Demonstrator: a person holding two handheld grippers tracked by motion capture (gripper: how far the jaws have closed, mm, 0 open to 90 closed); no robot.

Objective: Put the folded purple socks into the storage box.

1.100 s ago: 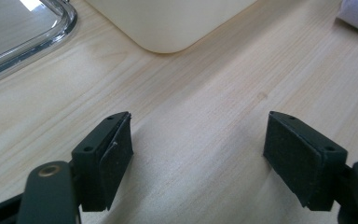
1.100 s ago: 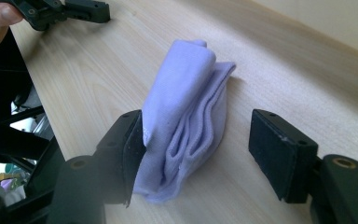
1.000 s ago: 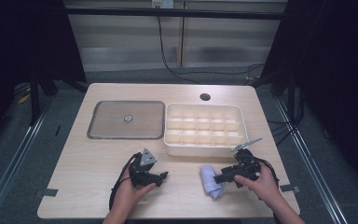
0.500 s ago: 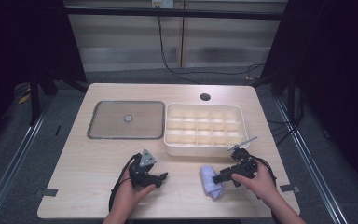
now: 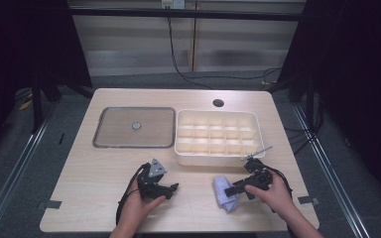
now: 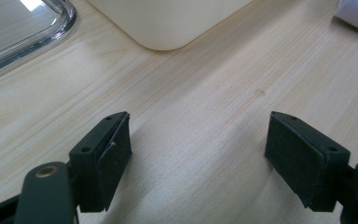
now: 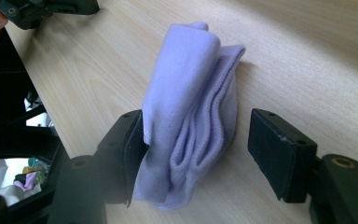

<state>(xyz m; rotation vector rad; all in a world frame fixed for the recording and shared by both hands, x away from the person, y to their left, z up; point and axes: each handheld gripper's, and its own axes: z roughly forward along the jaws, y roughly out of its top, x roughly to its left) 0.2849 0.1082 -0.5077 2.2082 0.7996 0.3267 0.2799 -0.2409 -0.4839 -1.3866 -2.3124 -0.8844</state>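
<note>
Lilac folded cloth (image 7: 191, 116) lying on the pale wood table (image 5: 94, 173), near the front edge on the right side, seen in the high view too (image 5: 224, 192). Right gripper (image 7: 196, 154) brought up around its near end, jaws spread wide: left pad touching the cloth's side, right pad standing clear of it with a gap, so not clamped. Held in the right hand (image 5: 273, 191) in the high view, pointing leftward at the cloth. Left gripper (image 6: 198, 149) further left along the front of the table, resting low over bare wood in the left hand (image 5: 139, 206), jaws spread wide with nothing between them; grey three-cornered plate on top. Black cables trailing from both toward the person.

Beyond the grippers, cream tray (image 5: 218, 153) divided into many small compartments, its rounded corner showing in the left gripper view (image 6: 168, 23). Just beside it to the left, flat clear lid (image 5: 134, 128) with a small round knob at its middle. Further back, small dark round hole (image 5: 218, 103) in the table near the far edge.
</note>
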